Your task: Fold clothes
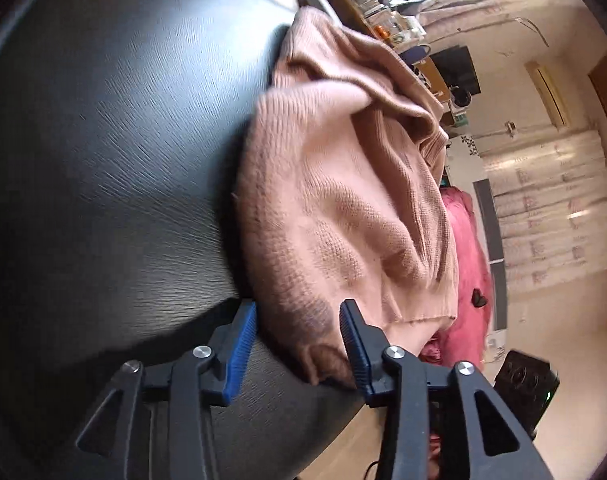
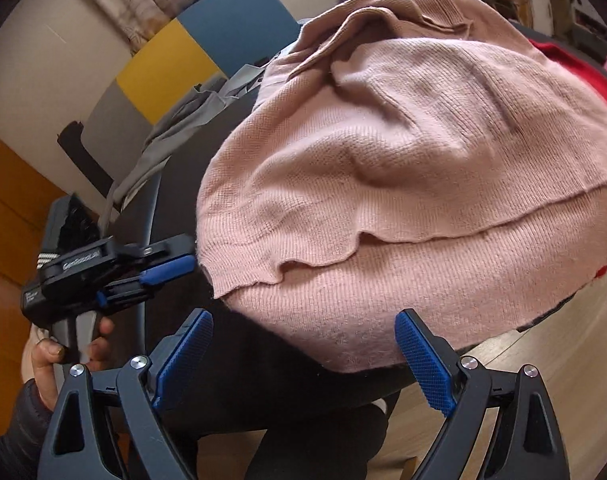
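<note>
A pale pink knitted sweater lies rumpled and partly folded over on a black leather-textured surface. It also shows in the right wrist view. My left gripper is open, its blue-padded jaws on either side of a corner of the sweater's near edge, not closed on it. My right gripper is open wide at the sweater's near hem, which lies between the jaws. The left gripper also shows in the right wrist view, held in a hand beside the sweater's left corner.
A pink-red garment hangs off the surface beyond the sweater; it shows red in the right wrist view. A grey garment lies at the surface's far left edge. A black speaker stands on the wooden floor. Cluttered shelves stand behind.
</note>
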A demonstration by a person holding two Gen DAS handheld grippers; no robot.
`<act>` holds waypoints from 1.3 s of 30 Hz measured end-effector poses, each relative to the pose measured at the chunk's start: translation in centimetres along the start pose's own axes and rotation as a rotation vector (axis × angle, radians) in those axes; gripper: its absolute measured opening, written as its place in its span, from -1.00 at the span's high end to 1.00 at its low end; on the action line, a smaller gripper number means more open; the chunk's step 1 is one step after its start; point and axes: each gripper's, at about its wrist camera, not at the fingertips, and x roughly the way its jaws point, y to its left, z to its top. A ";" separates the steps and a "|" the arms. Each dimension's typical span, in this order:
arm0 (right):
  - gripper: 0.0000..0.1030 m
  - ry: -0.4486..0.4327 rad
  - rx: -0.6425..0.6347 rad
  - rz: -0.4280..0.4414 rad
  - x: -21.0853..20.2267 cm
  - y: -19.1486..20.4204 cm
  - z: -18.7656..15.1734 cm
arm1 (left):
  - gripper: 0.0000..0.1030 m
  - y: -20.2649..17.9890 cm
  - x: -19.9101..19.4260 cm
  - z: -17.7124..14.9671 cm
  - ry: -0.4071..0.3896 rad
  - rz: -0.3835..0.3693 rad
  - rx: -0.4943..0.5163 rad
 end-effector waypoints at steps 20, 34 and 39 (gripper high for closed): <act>-1.00 0.142 -0.250 -0.020 5.3 7.6 -1.8 | 0.84 2.4 -12.9 -2.0 -0.215 0.091 0.024; -0.76 0.139 -0.148 0.241 3.0 7.8 -1.2 | 0.68 5.2 -18.5 -4.6 -0.305 0.187 0.073; -0.55 -0.034 0.130 0.342 -0.2 2.2 3.3 | 0.47 6.4 -14.0 -5.0 -0.244 0.177 0.039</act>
